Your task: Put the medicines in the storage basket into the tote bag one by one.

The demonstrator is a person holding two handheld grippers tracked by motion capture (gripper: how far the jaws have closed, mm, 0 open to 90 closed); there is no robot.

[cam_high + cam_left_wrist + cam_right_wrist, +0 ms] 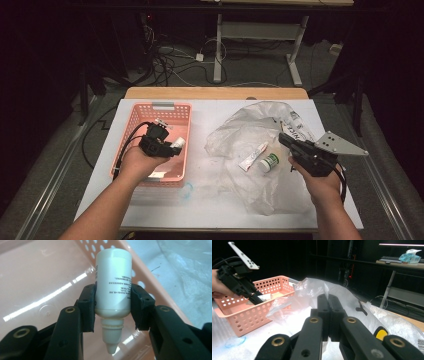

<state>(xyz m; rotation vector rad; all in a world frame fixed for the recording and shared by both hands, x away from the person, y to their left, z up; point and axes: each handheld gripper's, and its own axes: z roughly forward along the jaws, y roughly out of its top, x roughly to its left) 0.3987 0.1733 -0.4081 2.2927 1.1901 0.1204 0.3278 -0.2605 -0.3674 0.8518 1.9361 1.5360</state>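
dropper bottle (113, 287) gripped over the pink basket (131, 131), cap toward the camera.

high view: the left gripper (172, 146) hangs above the basket holding the small white bottle; the right gripper (284, 139) rests by the plastic bag (250, 120), near a tube (252, 156) and a green-capped jar (269, 162).
left gripper view: jaws part-closed, pads clamping the bottle's smooth body; it looks light, stiff and slippery, best held mid-body.
right gripper view: jaws fully closed, pinching the thin, soft bag film.
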